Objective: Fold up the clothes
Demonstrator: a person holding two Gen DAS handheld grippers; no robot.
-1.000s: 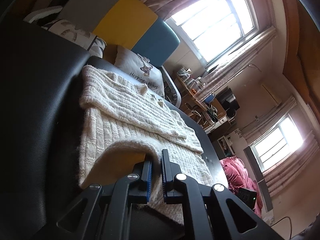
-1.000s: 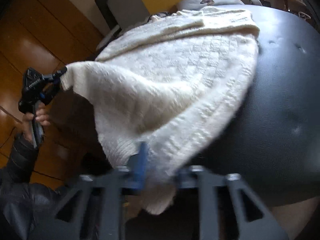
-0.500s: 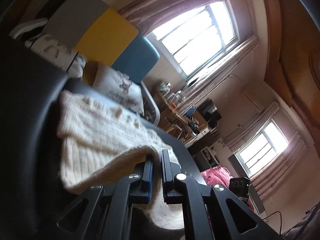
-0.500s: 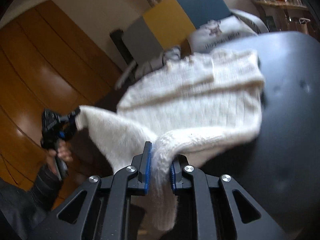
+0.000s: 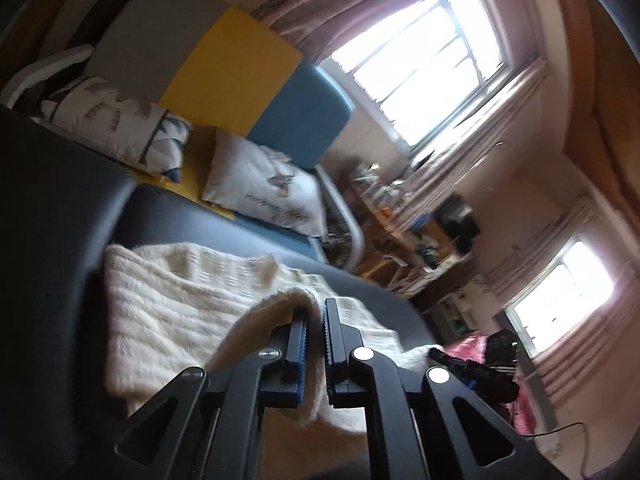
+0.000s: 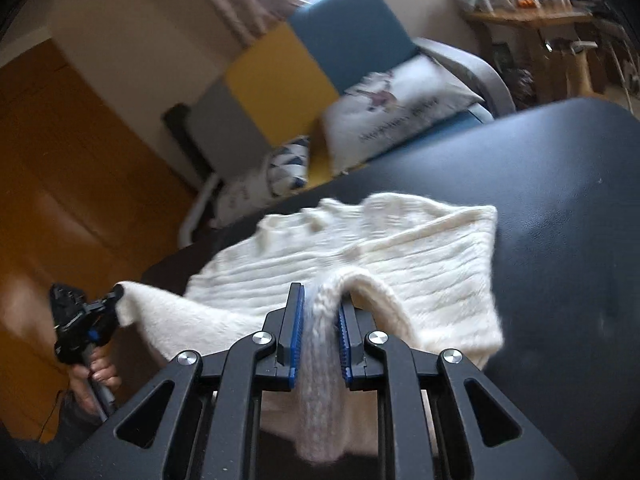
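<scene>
I have the cream cable-knit sweater (image 6: 360, 252) spread on the black padded leather table (image 6: 560, 184), its near hem lifted. My right gripper (image 6: 319, 312) is clenched on one thick fold of that hem, blue pads pressing the knit. My left gripper (image 5: 314, 332), nearly closed, pinches the other hem corner; the right view shows it (image 6: 116, 294) gripping there.

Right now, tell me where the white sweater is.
The white sweater lies on the dark padded table in front of the sofa, its near edge lifted between the left gripper and right gripper.
</scene>
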